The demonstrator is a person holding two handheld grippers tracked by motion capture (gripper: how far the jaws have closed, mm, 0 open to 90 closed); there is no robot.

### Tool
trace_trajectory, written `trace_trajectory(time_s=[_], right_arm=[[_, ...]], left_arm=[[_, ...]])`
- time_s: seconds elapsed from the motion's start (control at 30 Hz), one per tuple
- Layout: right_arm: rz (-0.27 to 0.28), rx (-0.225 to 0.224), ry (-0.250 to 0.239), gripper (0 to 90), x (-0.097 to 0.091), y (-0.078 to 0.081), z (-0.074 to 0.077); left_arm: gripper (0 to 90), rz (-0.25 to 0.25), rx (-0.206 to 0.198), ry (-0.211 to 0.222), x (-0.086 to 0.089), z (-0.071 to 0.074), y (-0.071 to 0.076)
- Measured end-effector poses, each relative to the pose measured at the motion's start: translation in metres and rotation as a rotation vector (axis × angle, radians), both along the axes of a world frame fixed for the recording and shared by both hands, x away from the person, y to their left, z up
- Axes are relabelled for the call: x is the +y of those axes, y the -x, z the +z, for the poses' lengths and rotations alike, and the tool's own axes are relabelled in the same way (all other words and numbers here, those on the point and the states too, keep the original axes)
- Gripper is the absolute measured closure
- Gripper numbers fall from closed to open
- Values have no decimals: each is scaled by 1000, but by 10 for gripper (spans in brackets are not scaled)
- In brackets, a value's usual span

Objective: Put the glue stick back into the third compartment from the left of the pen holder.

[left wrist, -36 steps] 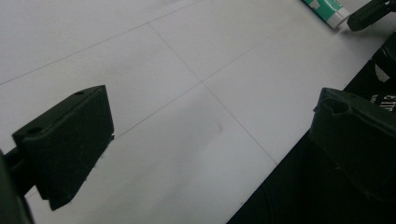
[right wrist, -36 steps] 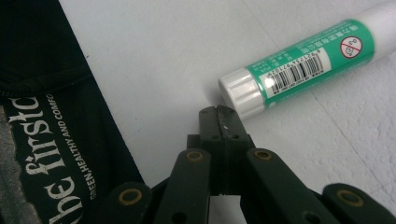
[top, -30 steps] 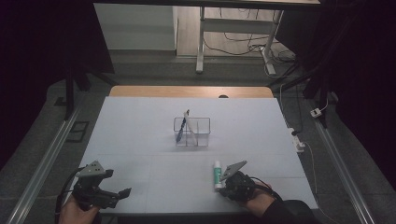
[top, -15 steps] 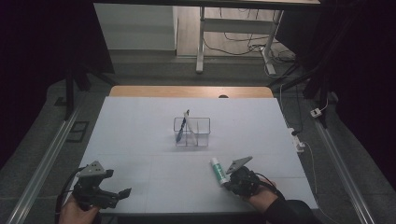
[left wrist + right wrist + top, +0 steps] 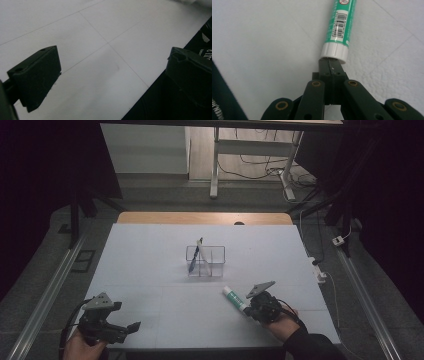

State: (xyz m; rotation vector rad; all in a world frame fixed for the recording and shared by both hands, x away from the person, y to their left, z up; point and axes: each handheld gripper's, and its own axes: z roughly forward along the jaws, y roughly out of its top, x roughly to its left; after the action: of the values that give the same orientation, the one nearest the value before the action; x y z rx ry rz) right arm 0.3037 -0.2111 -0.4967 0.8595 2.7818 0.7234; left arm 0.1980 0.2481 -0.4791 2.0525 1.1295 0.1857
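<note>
A green and white tube [image 5: 234, 297] lies on the white table [image 5: 150, 250] at the front right, pointing up and left. In the right gripper view the tube [image 5: 338, 27] has its white cap against the tips of my right gripper [image 5: 329, 62]. Its jaws are pressed together with no gap. From above, my right gripper [image 5: 248, 309] sits just behind the tube's near end. My left gripper [image 5: 132, 326] rests at the front left corner. It stands wide open [image 5: 112, 75] over bare table, with nothing between its jaws.
A clear divided organizer [image 5: 206, 261] stands at the table's middle with a blue pen [image 5: 195, 256] leaning in its left compartment. The table's dark front edge [image 5: 175, 105] runs close under the left gripper. Cables and table legs lie beyond the far edge.
The right gripper has shifted a little to the right. The tube has swung from pointing straight away to slanting up and left. The left gripper has stayed still.
</note>
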Motion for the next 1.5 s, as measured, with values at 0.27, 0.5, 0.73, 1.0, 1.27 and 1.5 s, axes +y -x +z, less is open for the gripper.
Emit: trace_trajectory(time_s=[0.27, 0.5, 0.73, 1.0, 1.27, 1.5], right_arm=[[-12, -16, 12, 900, -4, -9, 0], [-26, -18, 14, 900, -6, -14, -1], [-31, -14, 5, 900, -8, -14, 2], [-59, -45, -20, 857, -15, -10, 12], [-102, -46, -78, 611, -14, -13, 24], [-114, -39, -114, 391, -6, -23, 30]], left_arm=[[0, 0, 0, -1, 0, 0, 0], [0, 0, -1, -1, 0, 0, 0], [0, 1, -2, 0, 0, 0, 0], [0, 2, -1, -1, 0, 0, 0], [0, 1, -1, 2, 0, 0, 0], [0, 0, 0, 0, 0, 0, 0]])
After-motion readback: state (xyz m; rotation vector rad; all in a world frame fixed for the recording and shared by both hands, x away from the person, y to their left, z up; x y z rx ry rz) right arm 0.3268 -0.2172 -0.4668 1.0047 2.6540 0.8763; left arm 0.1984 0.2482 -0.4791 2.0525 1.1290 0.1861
